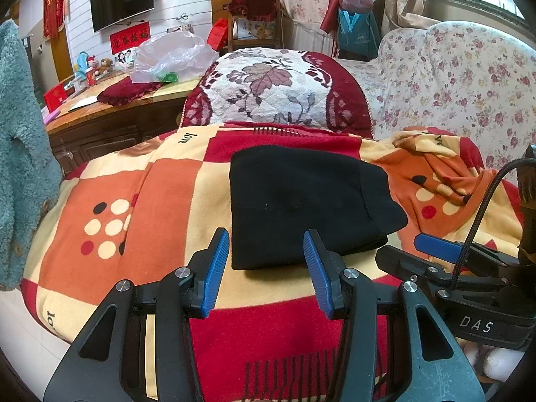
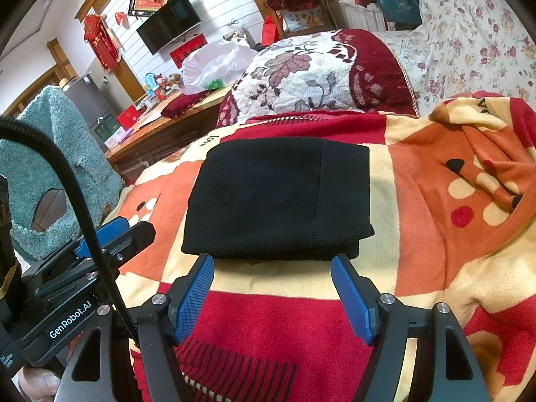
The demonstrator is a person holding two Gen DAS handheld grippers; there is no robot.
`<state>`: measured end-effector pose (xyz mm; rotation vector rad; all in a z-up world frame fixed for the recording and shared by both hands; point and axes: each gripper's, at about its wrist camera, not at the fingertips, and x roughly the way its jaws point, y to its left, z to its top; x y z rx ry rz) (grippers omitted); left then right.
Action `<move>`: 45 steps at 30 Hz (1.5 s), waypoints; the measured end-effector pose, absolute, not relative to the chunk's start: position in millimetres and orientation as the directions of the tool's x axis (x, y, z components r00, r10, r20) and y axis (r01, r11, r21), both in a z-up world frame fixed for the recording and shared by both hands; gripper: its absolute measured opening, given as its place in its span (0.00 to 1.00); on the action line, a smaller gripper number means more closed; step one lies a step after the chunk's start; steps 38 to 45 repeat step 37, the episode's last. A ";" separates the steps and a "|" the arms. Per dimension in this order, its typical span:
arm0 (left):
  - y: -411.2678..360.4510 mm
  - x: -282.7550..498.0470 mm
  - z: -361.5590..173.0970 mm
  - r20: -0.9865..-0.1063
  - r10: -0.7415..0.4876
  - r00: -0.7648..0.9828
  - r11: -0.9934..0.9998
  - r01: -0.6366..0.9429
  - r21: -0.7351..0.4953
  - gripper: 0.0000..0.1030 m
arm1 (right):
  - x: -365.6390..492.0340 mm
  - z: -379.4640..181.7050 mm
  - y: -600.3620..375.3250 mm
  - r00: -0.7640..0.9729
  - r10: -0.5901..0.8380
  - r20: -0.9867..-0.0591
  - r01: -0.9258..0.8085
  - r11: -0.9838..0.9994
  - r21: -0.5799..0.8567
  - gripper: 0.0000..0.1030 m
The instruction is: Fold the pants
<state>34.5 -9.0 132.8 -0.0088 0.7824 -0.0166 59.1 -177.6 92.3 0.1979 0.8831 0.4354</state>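
Black pants lie folded into a compact stacked rectangle on the checked red/orange/cream blanket, approx. centre frame in both views. In the right wrist view the pants show a ribbed band running along their 3 o'clock side, w/ layers visible at the near edge.

Left gripper: fingers spread wide, nothing btwn them. It sits just short of the pants' near edge, at 6 o'clock from the bundle; left blue pad is beside the near-left corner, right pad overlaps the near edge in the picture. Can't tell if either pad touches the cloth.

Right gripper: fingers also wide apart, holding nothing, tips just below the pants' near edge at 6 o'clock. Contact not clear.

Each gripper appears in the other's view: the right one at 4 o'clock in the left wrist view, the left one at 8 o'clock in the right wrist view, close side by side.

Beyond the pants at 12 o'clock: a quilted leaf-pattern cushion w/ dark red border. Floral sofa cover at 2 o'clock. Wooden counter at 10 o'clock carries a clear plastic bag. Teal fleece garment at 9 o'clock. TV on the wall at 11 o'clock.
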 end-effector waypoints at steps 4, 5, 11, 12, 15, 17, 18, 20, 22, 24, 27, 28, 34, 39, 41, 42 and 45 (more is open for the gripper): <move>-8.6 34.5 132.7 -0.703 -0.017 0.711 1.000 0.011 -0.013 0.45 | 59.3 91.0 -176.8 0.553 0.445 -0.704 -0.286 0.895 0.342 0.68; -9.5 34.4 133.2 -0.702 -0.017 0.712 1.000 0.010 -0.013 0.45 | 58.9 90.4 -176.2 0.553 0.445 -0.704 -0.286 0.895 0.341 0.68; -9.7 34.6 133.4 -0.701 -0.018 0.713 1.000 0.011 -0.015 0.45 | 59.3 88.7 -174.9 0.547 0.445 -0.709 -0.290 0.895 0.339 0.69; -10.6 34.2 133.5 -0.698 -0.019 0.715 1.000 0.011 -0.016 0.45 | 59.3 88.9 -174.9 0.547 0.445 -0.709 -0.288 0.895 0.339 0.69; -11.3 34.7 134.5 -0.693 -0.017 0.720 1.000 0.008 -0.015 0.45 | 59.5 89.1 -175.0 0.548 0.445 -0.708 -0.289 0.895 0.339 0.69; -10.5 35.0 135.0 -0.693 -0.016 0.721 1.000 0.007 -0.015 0.45 | 59.0 88.7 -176.1 0.549 0.444 -0.708 -0.287 0.896 0.339 0.69; -11.6 35.3 134.8 -0.694 -0.019 0.720 1.000 0.009 -0.017 0.45 | 58.6 88.5 -176.8 0.549 0.444 -0.708 -0.286 0.896 0.340 0.69; -10.6 35.4 134.8 -0.697 -0.026 0.717 1.000 0.012 -0.025 0.45 | 58.4 88.5 -178.2 0.551 0.443 -0.707 -0.285 0.897 0.339 0.69; -11.4 35.0 134.0 -0.704 -0.043 0.709 0.999 0.022 -0.039 0.45 | 57.5 88.5 -180.3 0.554 0.438 -0.708 -0.284 0.899 0.335 0.69; -12.4 32.5 131.3 -0.708 -0.048 0.704 0.999 0.025 -0.042 0.45 | 55.7 87.6 -183.4 0.556 0.429 -0.712 -0.279 0.903 0.326 0.69; -14.6 28.8 122.9 -0.721 -0.044 0.692 0.999 0.031 -0.031 0.45 | 52.9 82.4 -189.4 0.550 0.418 -0.724 -0.264 0.909 0.324 0.69; -15.3 28.1 118.5 -0.729 -0.050 0.683 0.999 0.035 -0.036 0.45 | 50.7 79.0 -191.4 0.546 0.411 -0.730 -0.255 0.912 0.322 0.69; -17.5 26.7 103.8 -0.752 -0.070 0.655 0.998 0.047 -0.053 0.45 | 47.5 61.1 -204.0 0.514 0.394 -0.762 -0.215 0.919 0.330 0.69; -16.9 26.7 104.3 -0.750 -0.074 0.658 0.997 0.047 -0.057 0.45 | 45.7 60.2 -204.7 0.511 0.389 -0.767 -0.214 0.921 0.325 0.69; -16.9 26.7 104.3 -0.750 -0.074 0.658 0.997 0.047 -0.057 0.45 | 45.7 60.2 -204.7 0.511 0.389 -0.767 -0.214 0.921 0.325 0.69; -16.9 26.7 104.3 -0.750 -0.074 0.658 0.997 0.047 -0.057 0.45 | 45.7 60.2 -204.7 0.511 0.389 -0.767 -0.214 0.921 0.325 0.69; -16.9 26.7 104.3 -0.750 -0.074 0.658 0.997 0.047 -0.057 0.45 | 45.7 60.2 -204.7 0.511 0.389 -0.767 -0.214 0.921 0.325 0.69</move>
